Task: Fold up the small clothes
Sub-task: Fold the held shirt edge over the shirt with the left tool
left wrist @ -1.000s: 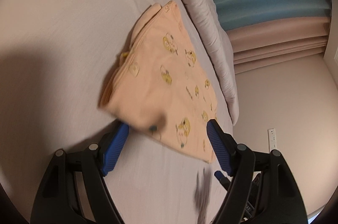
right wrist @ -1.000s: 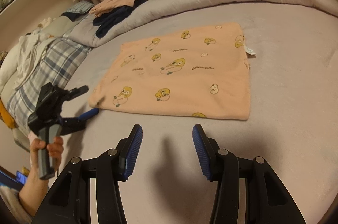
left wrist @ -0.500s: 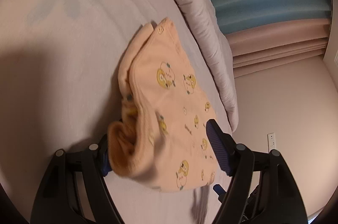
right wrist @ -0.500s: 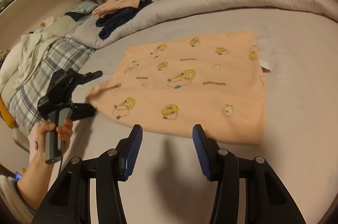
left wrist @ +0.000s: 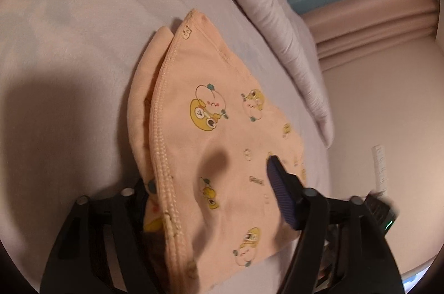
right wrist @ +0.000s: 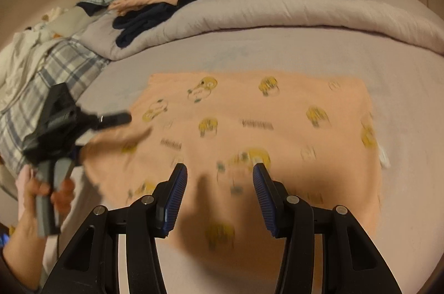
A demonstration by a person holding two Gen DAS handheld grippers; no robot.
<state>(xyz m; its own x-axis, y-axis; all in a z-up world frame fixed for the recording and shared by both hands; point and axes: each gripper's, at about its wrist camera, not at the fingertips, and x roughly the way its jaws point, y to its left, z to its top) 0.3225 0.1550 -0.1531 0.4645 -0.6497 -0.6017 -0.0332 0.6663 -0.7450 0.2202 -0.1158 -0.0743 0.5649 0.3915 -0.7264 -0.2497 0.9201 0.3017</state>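
Two grippers work on one small garment (right wrist: pixel 249 133), which lies on the bed (right wrist: pixel 402 88) with its long axis running from the left side to the right side, parallel to the rolled duvet (right wrist: pixel 277 14) at the far edge. The left gripper (left wrist: pixel 211 188) is at the left short end of the garment and is the nearer one to the cloth: the hem lies across the space between its fingers and looks raised a little from the bed. Its right finger is spread out to the side on top of the cloth, and the left finger is hidden under the hem, so I cannot tell if it pinches. The right gripper (right wrist: pixel 219 180) hangs over the near long edge, around the middle, with its fingers spread wide and nothing between them.

The garment is soft peach cotton with small yellow cartoon prints and a ribbed stitched hem. It seems already folded once into a flat rectangle, since more than one layer shows at the left end. A white tag (right wrist: pixel 384 156) sticks out at the right end.

In my judgement, the next fold goes along the long axis, left end toward right end.
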